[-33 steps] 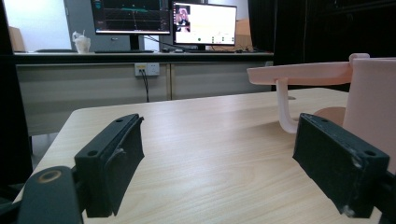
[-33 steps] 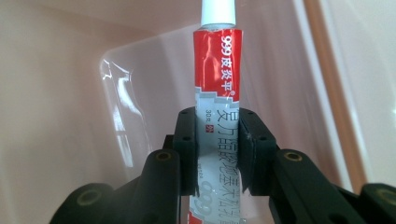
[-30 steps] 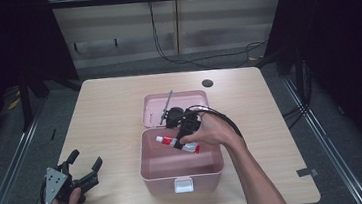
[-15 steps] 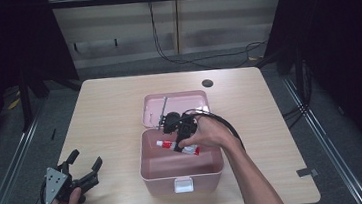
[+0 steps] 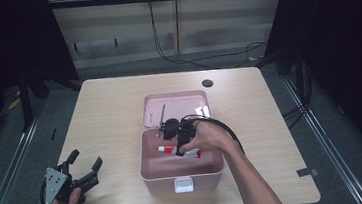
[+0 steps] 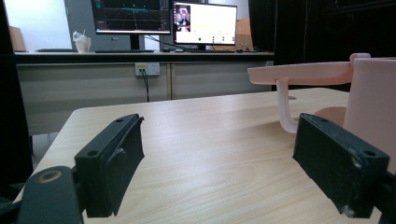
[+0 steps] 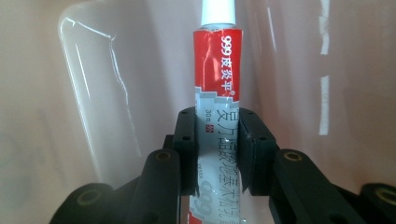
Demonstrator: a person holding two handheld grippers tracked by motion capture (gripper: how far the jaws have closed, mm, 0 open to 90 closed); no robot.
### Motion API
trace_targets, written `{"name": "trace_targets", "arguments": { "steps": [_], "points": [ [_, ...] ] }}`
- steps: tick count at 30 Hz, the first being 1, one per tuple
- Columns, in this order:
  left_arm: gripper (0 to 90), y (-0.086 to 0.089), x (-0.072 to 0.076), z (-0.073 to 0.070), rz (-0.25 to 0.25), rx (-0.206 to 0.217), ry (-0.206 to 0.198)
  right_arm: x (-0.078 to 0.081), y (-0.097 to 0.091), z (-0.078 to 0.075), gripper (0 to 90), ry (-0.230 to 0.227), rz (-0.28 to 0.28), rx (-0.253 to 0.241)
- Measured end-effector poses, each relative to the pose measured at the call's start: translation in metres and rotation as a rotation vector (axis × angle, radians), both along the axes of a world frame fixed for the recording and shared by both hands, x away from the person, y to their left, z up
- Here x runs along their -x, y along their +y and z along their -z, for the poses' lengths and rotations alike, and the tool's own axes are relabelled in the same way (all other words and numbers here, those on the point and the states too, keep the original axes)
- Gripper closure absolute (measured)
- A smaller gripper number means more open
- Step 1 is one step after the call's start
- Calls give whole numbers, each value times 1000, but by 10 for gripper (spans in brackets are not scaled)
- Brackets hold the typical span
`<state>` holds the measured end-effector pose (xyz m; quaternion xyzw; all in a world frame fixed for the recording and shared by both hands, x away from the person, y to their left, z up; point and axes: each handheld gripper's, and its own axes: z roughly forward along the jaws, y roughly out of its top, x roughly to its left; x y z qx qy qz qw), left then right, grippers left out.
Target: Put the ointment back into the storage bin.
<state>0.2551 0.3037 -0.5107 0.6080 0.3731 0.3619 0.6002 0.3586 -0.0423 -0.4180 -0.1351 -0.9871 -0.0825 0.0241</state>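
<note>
The right hand-held gripper (image 5: 179, 143) is clamped on a red, white and silver ointment tube with a white cap (image 7: 217, 112), holding it low inside the open pink plastic box (image 5: 151, 172) on the pale wooden counter (image 5: 105, 114). Judged step: depositing the tube. Next move calls for resting it on the box floor, then releasing. The left hand-held gripper (image 5: 86, 167) rests open, empty, on the counter.

Left gripper (image 6: 233, 163): jaws spread wide over bare wooden table (image 6: 210, 140); pink box (image 6: 373, 98) beside right jaw, lid (image 6: 299, 73) beyond; monitors (image 6: 163, 16) far ahead.
</note>
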Motion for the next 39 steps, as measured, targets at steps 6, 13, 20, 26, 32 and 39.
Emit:
{"name": "trace_targets", "arguments": {
  "steps": [6,13,20,26,32,39],
  "points": [
    [158,0,0,0,0,2,0,1,2,5,714,-5,-13,18],
    [157,0,0,0,4,6,0,2,8,11,713,-18,-28,57],
    [157,0,0,0,4,6,0,2,10,16,712,-31,-39,65],
    [157,-1,0,0,7,9,1,5,12,21,712,-56,-43,106],
    [157,-1,0,0,8,9,2,6,12,23,712,-69,-45,114],
    [157,-1,0,0,8,9,0,7,14,23,712,-95,-62,117]
  ]
}}
